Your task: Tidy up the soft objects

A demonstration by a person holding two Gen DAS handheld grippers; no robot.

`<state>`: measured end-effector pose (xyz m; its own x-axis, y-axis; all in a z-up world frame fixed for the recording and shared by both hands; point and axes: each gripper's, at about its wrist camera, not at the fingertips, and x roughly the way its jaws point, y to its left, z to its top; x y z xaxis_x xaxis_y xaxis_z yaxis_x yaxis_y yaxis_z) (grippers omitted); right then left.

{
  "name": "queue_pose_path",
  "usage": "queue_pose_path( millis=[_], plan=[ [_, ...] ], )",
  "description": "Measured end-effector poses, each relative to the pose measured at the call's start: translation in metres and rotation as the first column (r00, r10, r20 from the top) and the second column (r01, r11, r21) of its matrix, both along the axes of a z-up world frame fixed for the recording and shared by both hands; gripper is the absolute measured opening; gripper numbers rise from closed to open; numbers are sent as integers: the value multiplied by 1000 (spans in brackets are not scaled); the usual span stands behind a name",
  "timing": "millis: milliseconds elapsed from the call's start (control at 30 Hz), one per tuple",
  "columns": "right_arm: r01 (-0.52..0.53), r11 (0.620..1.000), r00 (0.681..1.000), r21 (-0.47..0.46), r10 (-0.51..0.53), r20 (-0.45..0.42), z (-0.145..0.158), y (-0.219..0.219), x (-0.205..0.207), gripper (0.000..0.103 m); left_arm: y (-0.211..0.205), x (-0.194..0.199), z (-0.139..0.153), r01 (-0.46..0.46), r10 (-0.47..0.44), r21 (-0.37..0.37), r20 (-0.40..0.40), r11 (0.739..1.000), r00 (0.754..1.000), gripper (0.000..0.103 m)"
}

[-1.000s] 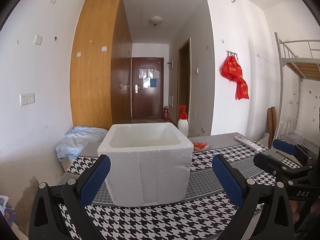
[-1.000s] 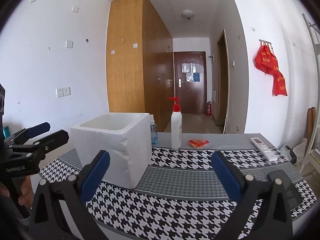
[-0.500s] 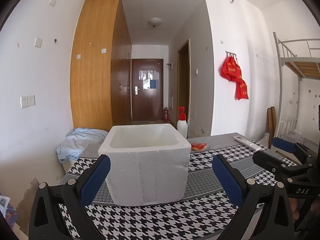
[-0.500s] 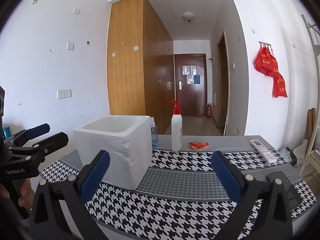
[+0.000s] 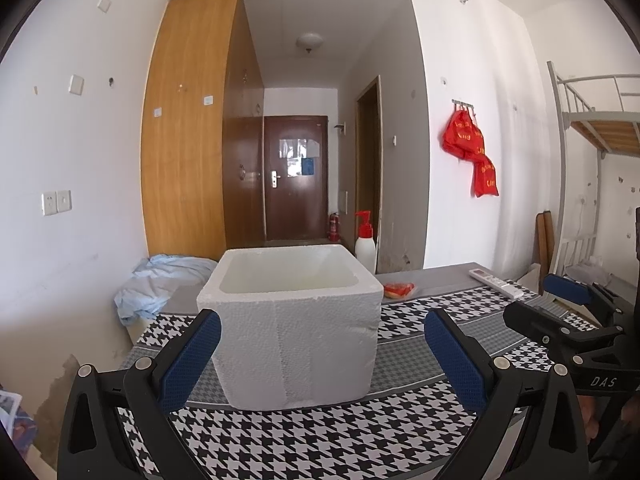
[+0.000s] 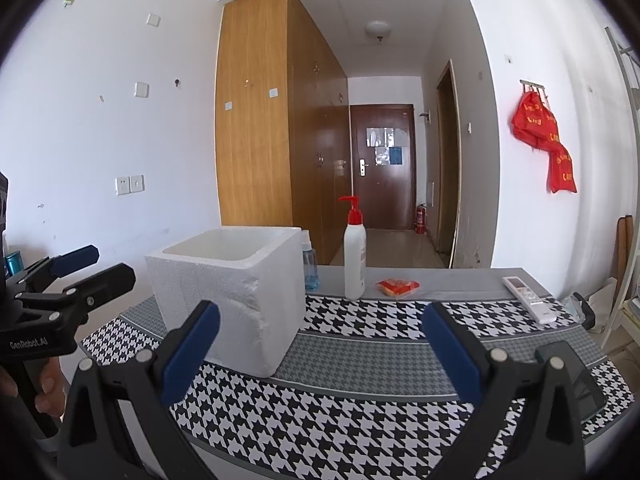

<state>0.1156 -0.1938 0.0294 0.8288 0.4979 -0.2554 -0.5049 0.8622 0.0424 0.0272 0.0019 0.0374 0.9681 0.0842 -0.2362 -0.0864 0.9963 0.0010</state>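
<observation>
A white foam box (image 5: 294,324) stands open on the houndstooth table cloth (image 5: 320,440); it also shows in the right wrist view (image 6: 232,292). A light blue cloth (image 5: 160,284) lies crumpled at the table's far left, behind the box. My left gripper (image 5: 320,360) is open and empty, just in front of the box. My right gripper (image 6: 320,352) is open and empty, to the right of the box. Each gripper shows in the other's view: the right one (image 5: 560,304) and the left one (image 6: 92,268).
A white pump bottle with a red top (image 6: 355,252), a small blue bottle (image 6: 309,260), a red packet (image 6: 398,286) and a white remote (image 6: 528,298) lie along the table's far side. A dark phone (image 6: 576,376) lies at the right edge. A bunk bed frame (image 5: 592,128) stands at right.
Both views have shifted slightly, with the box a little lower in frame. Both grippers stay open and empty.
</observation>
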Motion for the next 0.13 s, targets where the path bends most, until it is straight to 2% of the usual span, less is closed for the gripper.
queue_pose_path(
  millis=[133],
  plan=[
    [-2,1000,1000,-2,2,-1,0,0,0,102,1,0,-1,7,-7,0,-1,1000,1000,102]
  ],
)
